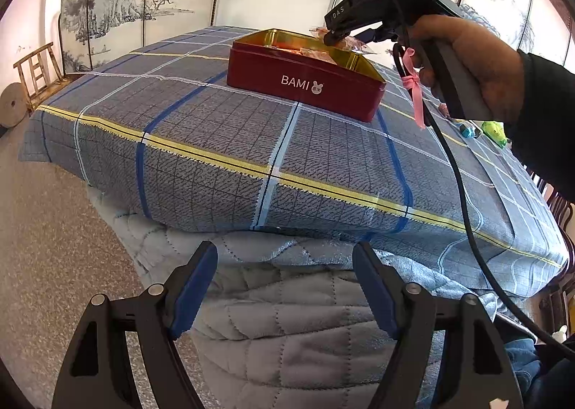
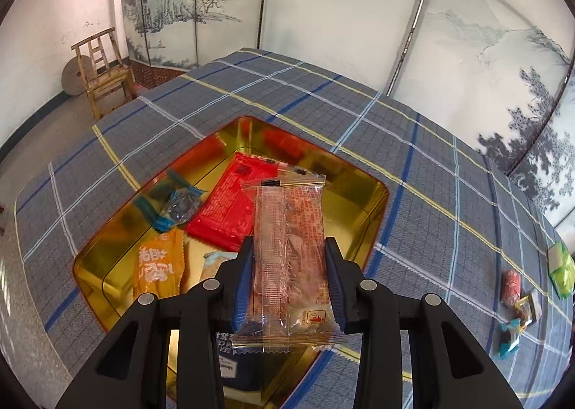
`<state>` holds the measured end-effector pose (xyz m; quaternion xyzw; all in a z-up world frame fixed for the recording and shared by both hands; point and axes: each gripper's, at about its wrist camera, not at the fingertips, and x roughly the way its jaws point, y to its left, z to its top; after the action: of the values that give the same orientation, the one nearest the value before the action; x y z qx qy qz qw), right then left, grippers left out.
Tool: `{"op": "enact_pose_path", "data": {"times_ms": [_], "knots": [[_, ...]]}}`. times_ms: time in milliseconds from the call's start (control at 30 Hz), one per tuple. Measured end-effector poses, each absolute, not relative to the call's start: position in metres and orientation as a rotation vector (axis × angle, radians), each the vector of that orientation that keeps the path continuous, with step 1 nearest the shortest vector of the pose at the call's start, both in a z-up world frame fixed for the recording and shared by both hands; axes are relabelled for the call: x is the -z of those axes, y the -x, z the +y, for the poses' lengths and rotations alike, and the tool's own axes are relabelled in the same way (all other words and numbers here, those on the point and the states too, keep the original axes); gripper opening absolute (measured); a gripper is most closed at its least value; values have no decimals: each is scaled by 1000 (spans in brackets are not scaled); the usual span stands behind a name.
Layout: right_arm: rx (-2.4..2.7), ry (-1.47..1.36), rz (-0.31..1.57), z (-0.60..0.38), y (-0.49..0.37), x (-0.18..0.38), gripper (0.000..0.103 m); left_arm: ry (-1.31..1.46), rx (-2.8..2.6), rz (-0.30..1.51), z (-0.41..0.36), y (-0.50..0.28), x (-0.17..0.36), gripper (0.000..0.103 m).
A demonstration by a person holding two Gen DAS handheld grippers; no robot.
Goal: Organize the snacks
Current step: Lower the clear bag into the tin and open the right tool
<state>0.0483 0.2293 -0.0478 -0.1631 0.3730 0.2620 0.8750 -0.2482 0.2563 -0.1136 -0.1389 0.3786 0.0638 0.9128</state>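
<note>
Backdrop: painted landscape screen [image 2: 323, 13] behind the bed; wooden chair [image 2: 104, 74] by the far wall.
Surface: bed [image 1: 215, 143] under a plaid grey-blue cover, quilt hanging off its near edge.
Tin [image 1: 305, 74]: red, gold inside, lid off — sits toward the bed's middle.
In tin: red packet [image 2: 230, 204], orange packet [image 2: 158, 265], blue-wrapped candy [image 2: 176, 207], more partly hidden.
Right gripper [image 2: 289, 276]: pads pressed on a clear packet [image 2: 287, 229], held over the tin's near side.
Left gripper [image 1: 285, 286]: jaws wide, nothing between — off the bed's near edge, over the quilt.
Loose snacks: green packet [image 2: 560, 272] and small candies [image 2: 514, 301] near the bed's right edge, well apart from the tin.
</note>
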Motion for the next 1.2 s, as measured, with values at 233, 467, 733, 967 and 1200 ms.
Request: {"op": "enact_pose_path", "data": {"times_ms": [233, 467, 733, 967, 1200], "knots": [[-578, 351, 817, 242, -38, 63, 38, 283, -134, 785, 256, 249, 114, 73], [-592, 348, 851, 246, -40, 75, 38, 280, -142, 800, 256, 247, 116, 73], [-657, 243, 807, 225, -38, 67, 79, 232, -152, 817, 247, 244, 111, 73], [-665, 163, 627, 138, -41, 44, 88, 150, -109, 792, 226, 223, 87, 73], [-308, -61, 702, -65, -106, 84, 89, 156, 92, 751, 179, 158, 40, 75]]}}
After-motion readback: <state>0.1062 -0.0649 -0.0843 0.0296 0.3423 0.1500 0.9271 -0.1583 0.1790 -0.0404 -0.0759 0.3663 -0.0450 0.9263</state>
